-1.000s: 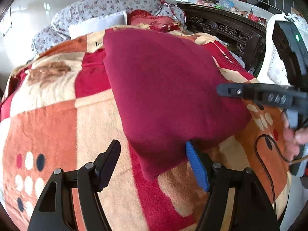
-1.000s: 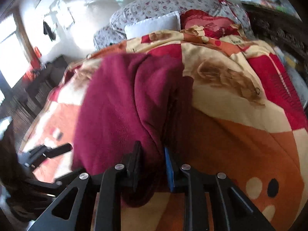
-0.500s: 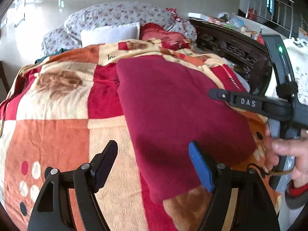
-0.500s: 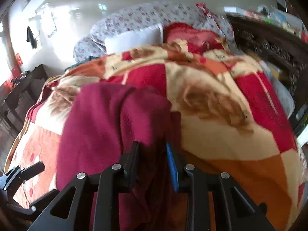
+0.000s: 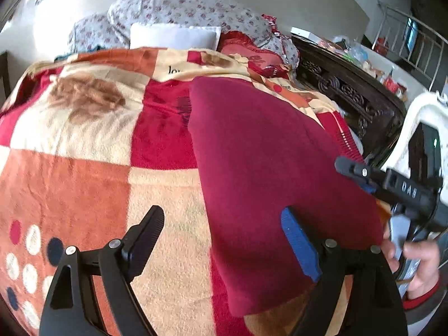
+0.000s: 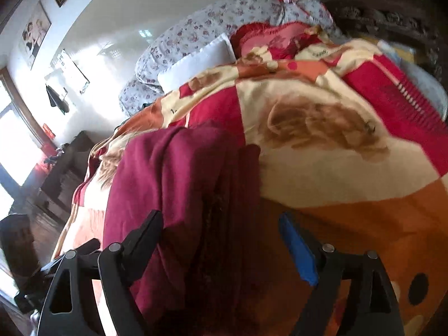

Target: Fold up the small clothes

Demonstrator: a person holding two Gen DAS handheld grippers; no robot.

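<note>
The maroon cloth (image 5: 268, 173) lies folded on the blanket (image 5: 84, 184), well short of the white pillow (image 5: 173, 37). My left gripper (image 5: 224, 235) hangs released over the cloth's near left edge, gripping nothing. My right gripper (image 6: 221, 238) is spread wide too, its fingers either side of the cloth's bunched right edge, not clamping it
</note>
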